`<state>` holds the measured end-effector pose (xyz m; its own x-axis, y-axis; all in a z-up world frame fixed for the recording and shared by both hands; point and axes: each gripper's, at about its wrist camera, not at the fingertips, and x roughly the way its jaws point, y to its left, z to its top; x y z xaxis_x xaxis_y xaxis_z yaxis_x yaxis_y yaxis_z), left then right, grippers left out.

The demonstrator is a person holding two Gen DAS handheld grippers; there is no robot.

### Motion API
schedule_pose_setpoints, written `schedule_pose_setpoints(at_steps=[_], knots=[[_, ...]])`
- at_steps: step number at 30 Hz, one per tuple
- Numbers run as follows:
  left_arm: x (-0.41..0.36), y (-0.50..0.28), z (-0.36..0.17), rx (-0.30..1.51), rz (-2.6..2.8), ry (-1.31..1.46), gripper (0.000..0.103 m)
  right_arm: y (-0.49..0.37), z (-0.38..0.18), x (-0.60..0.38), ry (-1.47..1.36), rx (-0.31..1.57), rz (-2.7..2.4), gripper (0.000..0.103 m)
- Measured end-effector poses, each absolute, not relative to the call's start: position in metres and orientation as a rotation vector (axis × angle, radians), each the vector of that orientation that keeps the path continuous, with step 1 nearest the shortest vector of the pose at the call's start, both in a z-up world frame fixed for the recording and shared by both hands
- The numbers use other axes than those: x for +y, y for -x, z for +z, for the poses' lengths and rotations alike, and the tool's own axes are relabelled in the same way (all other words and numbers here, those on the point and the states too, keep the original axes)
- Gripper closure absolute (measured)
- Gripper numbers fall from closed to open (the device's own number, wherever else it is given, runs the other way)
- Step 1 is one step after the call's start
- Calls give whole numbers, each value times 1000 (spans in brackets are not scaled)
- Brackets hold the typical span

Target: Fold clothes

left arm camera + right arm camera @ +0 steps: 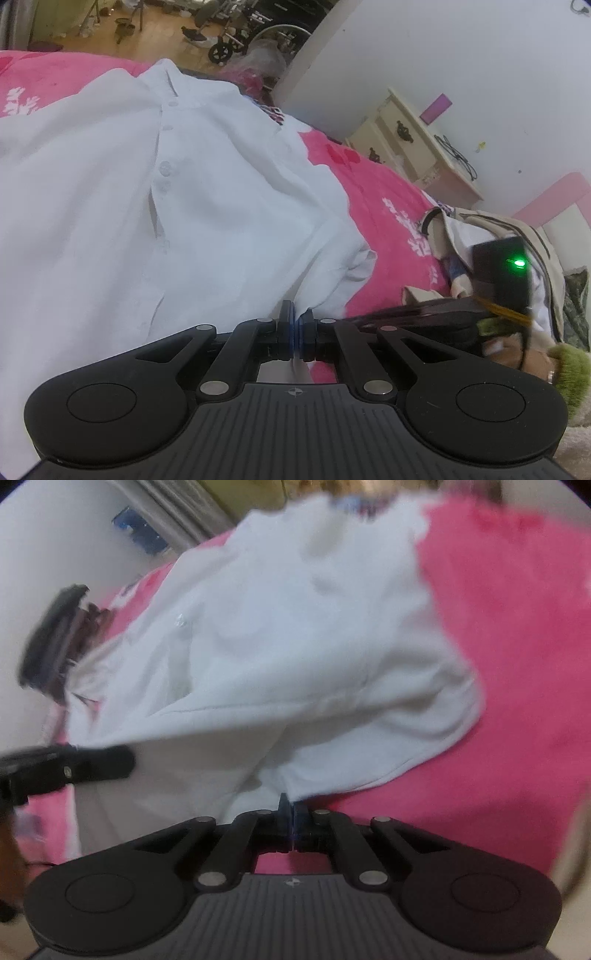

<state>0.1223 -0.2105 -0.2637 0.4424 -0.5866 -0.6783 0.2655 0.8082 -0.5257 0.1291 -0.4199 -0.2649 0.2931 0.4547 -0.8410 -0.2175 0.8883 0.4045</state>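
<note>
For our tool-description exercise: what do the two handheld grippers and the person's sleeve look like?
The left gripper and right gripper are matte black, with ribbed bases, round side discs, silver pivot pins, linkage arms and blue-edged pads. A fuzzy green sleeve shows beside a black box with a green light.

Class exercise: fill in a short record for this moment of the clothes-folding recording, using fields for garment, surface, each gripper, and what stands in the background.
garment: white shirt, buttoned front facing up, spread out and wrinkled
surface: pink bedspread with white pattern
left gripper: shut on the shirt's edge
right gripper: shut on the shirt's edge; view blurred
background: cream bedside cabinet, wheelchair
</note>
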Motion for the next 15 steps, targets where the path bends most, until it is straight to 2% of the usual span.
schedule_pose_setpoints(at_steps=[7,15], knots=[[-213,-122,-267,992,-545,358,103,-120,-255,-469,-72,1125,246,103],[-229,-120,-275,1031,-587,330,102,-127,-210,-488,644,812,-42,103]])
